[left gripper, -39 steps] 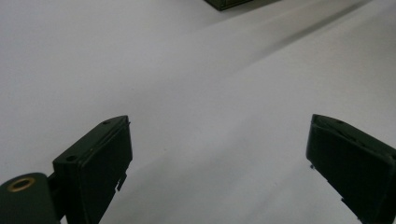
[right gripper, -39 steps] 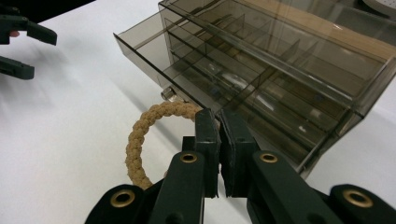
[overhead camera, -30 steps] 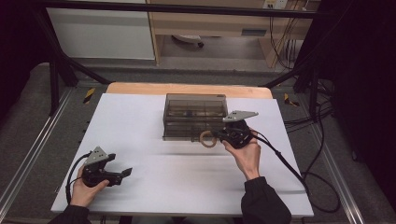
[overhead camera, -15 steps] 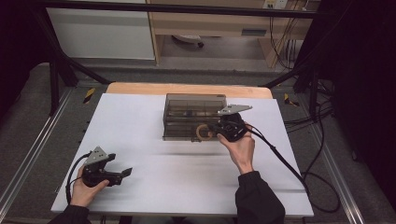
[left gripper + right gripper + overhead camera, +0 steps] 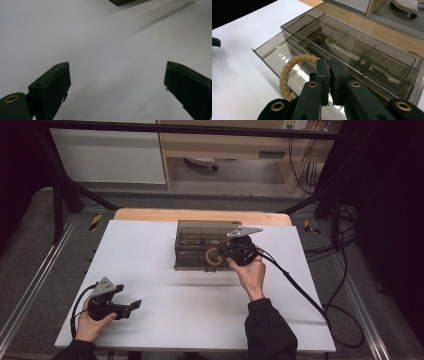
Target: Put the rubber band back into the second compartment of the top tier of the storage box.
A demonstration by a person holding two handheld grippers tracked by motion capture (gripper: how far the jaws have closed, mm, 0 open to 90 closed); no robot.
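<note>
My right claw (image 5: 329, 75) pinches the rope ring (image 5: 294, 68) over the box's (image 5: 200, 232) open drawer (image 5: 270, 53), while my left claw (image 5: 117, 85) gapes well away from the box.

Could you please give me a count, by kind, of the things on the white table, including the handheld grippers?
Black two-jaw grippers: 2, left gripper and right gripper
Smoky transparent plastic drawer organiser: 1
Tan braided rope ring: 1
Total: 4
</note>
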